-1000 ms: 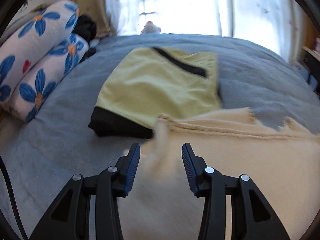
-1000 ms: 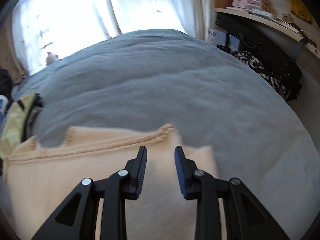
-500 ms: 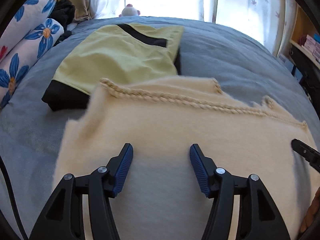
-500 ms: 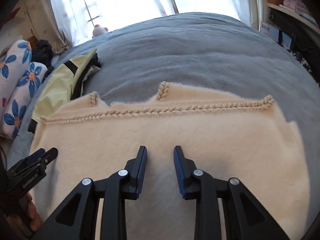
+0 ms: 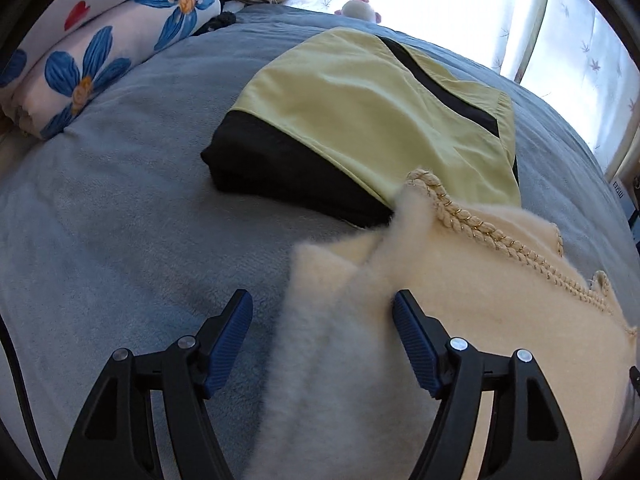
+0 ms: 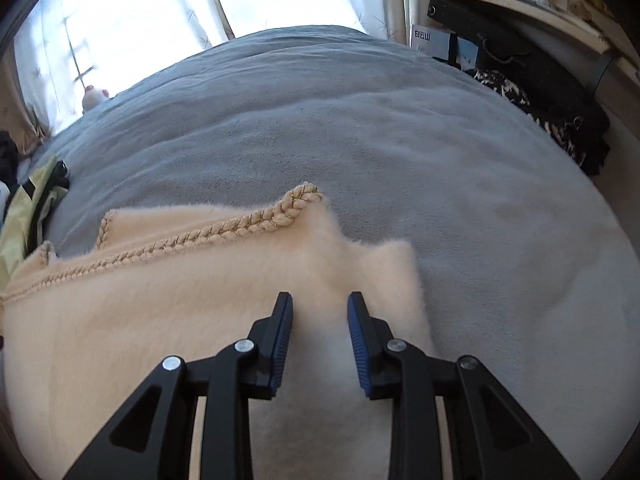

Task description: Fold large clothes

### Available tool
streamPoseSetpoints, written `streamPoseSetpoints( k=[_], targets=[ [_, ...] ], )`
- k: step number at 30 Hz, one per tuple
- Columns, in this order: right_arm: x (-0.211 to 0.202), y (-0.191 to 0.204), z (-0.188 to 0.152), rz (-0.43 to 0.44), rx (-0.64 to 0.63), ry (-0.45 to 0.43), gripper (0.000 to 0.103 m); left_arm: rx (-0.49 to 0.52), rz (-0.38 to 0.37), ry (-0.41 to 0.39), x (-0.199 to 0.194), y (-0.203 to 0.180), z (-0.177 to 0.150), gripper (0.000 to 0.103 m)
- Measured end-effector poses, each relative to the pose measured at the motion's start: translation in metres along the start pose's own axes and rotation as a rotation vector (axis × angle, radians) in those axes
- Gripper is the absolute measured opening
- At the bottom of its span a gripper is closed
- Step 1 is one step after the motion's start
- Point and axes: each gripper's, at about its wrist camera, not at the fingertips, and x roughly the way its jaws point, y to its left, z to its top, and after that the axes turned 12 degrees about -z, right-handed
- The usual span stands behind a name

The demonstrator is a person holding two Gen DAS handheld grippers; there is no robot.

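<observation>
1. My left gripper (image 5: 322, 312) is opening wide over the cream garment's (image 5: 440, 320) left corner, pads clear of the fleece.
2. My right gripper (image 6: 320, 312) is opening slightly above the right corner; fleece lies between its jaws, ungripped.
3. The garment lies on the grey bed (image 6: 360, 128), touching a folded yellow jacket (image 5: 360, 112).

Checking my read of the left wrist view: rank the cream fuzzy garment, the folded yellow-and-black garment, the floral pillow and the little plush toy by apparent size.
1-2. cream fuzzy garment and folded yellow-and-black garment: unsure, the cream one is nearer and cropped.
3. floral pillow, partly cut off.
4. plush toy, smallest, though farthest.
</observation>
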Motion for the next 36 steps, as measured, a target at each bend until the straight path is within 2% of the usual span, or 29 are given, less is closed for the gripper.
streamPoseSetpoints(
  k=[3,9,15,21,26,29,32,36],
  targets=[
    [-0.02,-0.001,-0.003,0.024,0.019,-0.008,0.03,0.051,0.017,-0.013,-0.014,-0.01,-0.005,0.071],
    [-0.083,0.011,-0.018,0.158,0.017,-0.056,0.03,0.152,-0.041,-0.054,-0.064,-0.049,-0.032,0.071],
    [-0.13,0.039,-0.056,0.271,-0.047,-0.047,0.03,0.159,-0.161,-0.046,-0.112,-0.082,-0.08,0.071],
    [-0.146,0.065,-0.1,0.332,-0.132,-0.003,0.03,0.185,-0.173,-0.017,-0.122,-0.098,-0.123,0.071],
    [-0.12,0.064,-0.128,0.293,-0.144,0.072,0.03,0.162,-0.092,0.032,-0.102,-0.08,-0.145,0.071],
    [-0.11,0.049,-0.132,0.267,-0.141,0.059,0.03,0.128,-0.058,0.038,-0.094,-0.055,-0.148,0.071],
    [-0.101,0.027,-0.129,0.175,-0.131,0.042,0.03,0.146,-0.033,0.013,-0.099,-0.043,-0.148,0.071],
    [-0.084,-0.01,-0.123,0.058,-0.072,0.045,0.03,0.158,-0.051,0.01,-0.104,-0.033,-0.148,0.071]
  ],
)
